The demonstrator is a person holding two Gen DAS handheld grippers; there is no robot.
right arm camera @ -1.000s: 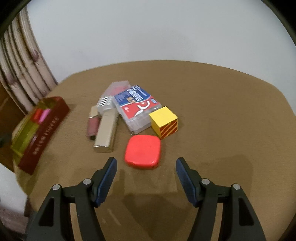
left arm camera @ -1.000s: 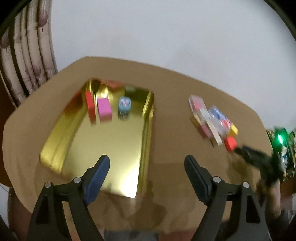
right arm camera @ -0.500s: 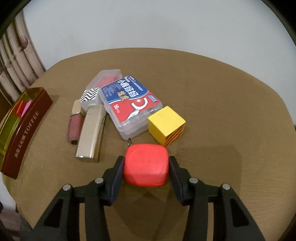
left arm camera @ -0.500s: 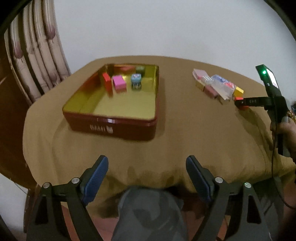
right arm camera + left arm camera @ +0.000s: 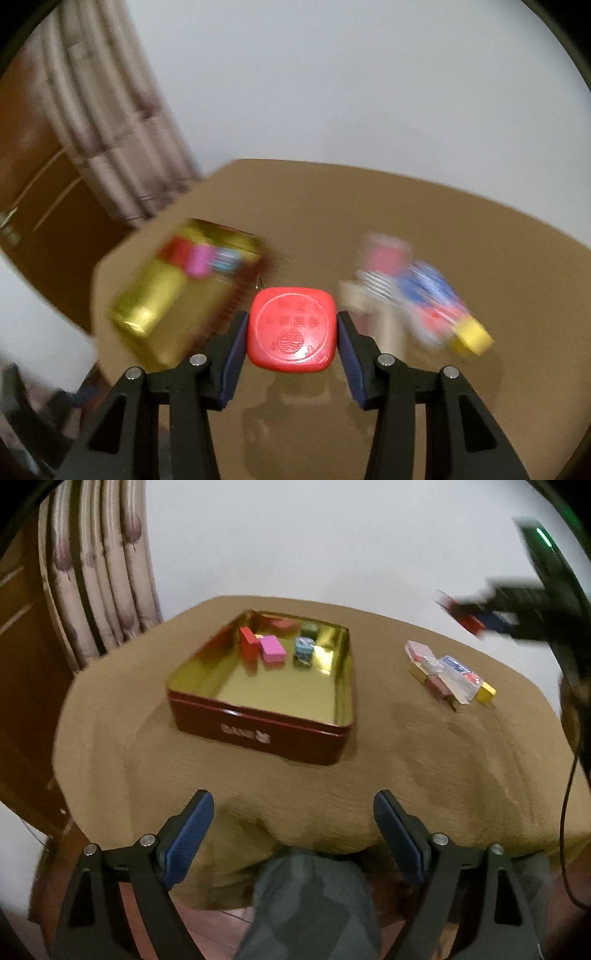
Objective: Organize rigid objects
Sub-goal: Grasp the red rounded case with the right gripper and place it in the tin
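My right gripper (image 5: 291,328) is shut on a flat red square case (image 5: 291,328) and holds it in the air above the table; it shows blurred in the left wrist view (image 5: 476,618). A red tin with a gold inside (image 5: 334,686) sits on the table and holds a red block (image 5: 248,642), a pink block (image 5: 272,648) and a blue cube (image 5: 303,646). The tin appears blurred in the right wrist view (image 5: 147,314). My left gripper (image 5: 293,823) is open and empty, held off the table's near edge.
A pile of loose items lies at the table's right: a blue-and-red clear box (image 5: 458,672), a yellow cube (image 5: 485,693), a pink clear box (image 5: 419,651). Curtains (image 5: 103,572) hang at the back left. A person's knee (image 5: 310,904) is below my left gripper.
My right gripper closed on the red case, lifted it off the table and swung left toward the tin. My left gripper pulled back from over the tin to beyond the table edge.
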